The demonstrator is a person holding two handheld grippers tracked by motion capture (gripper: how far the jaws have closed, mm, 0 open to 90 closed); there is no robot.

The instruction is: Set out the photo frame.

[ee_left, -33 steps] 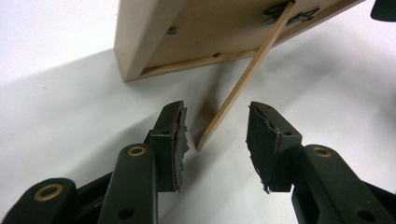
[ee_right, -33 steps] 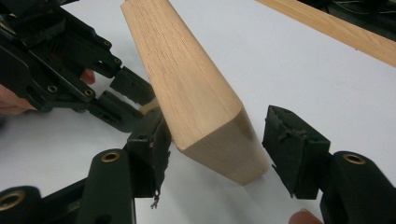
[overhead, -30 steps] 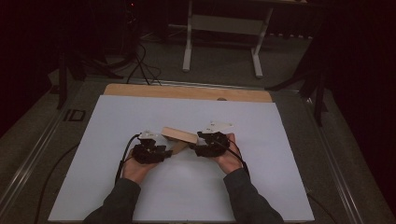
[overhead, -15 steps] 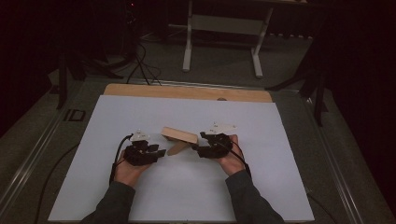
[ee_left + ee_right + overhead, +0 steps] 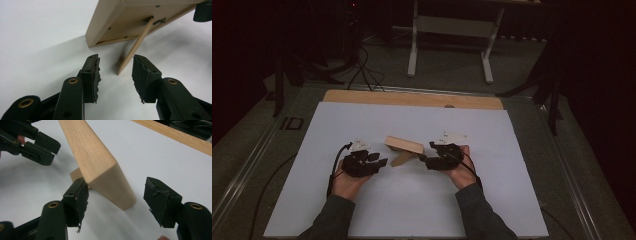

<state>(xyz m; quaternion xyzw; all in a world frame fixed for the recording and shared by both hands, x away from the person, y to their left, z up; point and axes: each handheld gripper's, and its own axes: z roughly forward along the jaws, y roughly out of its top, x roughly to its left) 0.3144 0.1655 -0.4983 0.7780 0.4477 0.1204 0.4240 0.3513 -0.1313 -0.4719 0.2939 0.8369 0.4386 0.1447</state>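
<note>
Left tool (image 5: pixel 379 161) back from wooden frame (image 5: pixel 404 145)

High view dim, dark beyond the table's (image 5: pixel 512 150) edges; gripper views bright, soft shadows, nearest jaws slightly blurred.

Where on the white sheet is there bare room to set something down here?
Free: the white sheet between the wooden frame and the table's wooden far edge, and both outer sides beyond the hands. Crowded: the centre, where the left gripper and right gripper flank the propped frame.
</note>
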